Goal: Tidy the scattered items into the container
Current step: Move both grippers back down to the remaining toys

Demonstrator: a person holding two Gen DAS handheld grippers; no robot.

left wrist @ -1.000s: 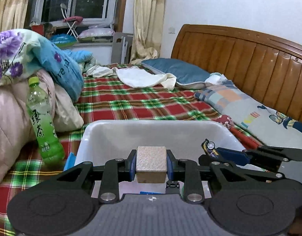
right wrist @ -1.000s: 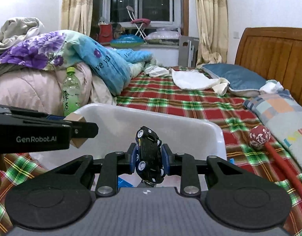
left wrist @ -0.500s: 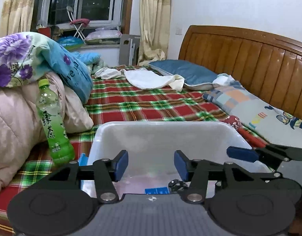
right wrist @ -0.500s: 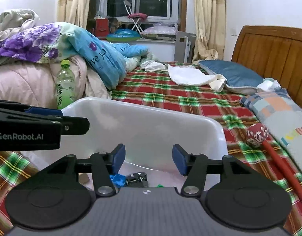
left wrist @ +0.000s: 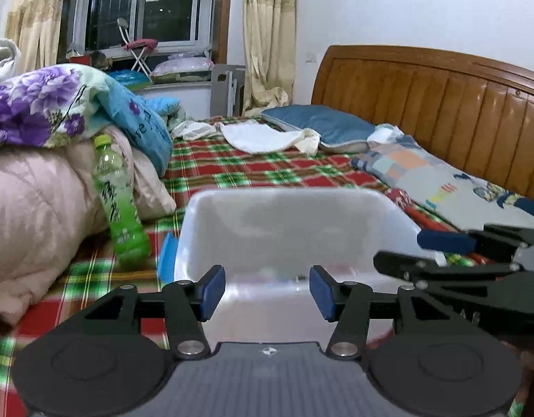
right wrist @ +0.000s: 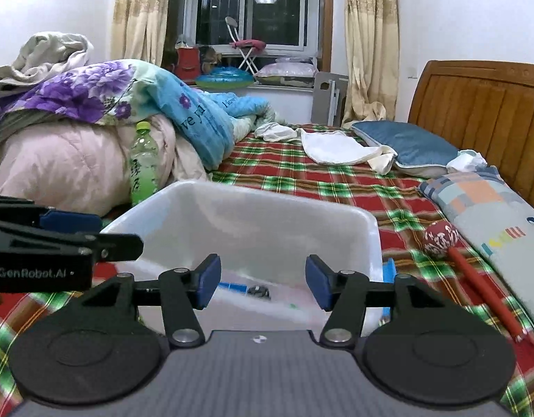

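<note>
A white plastic bin sits on the plaid bed, also in the right wrist view. My left gripper is open and empty above its near edge. My right gripper is open and empty over the bin too. Inside the bin I see a dark toy car and a blue item. The right gripper also shows at the right of the left wrist view. A green tea bottle stands left of the bin. A red mallet with a patterned head lies to the right.
Piled quilts rise on the left. Pillows and a wooden headboard line the right. A white cloth lies on the far bed. A blue flat piece rests against the bin's left side.
A second ago my left gripper held a tan block and my right held the toy car. Both opened and dropped them into the bin, then drew back a little.
</note>
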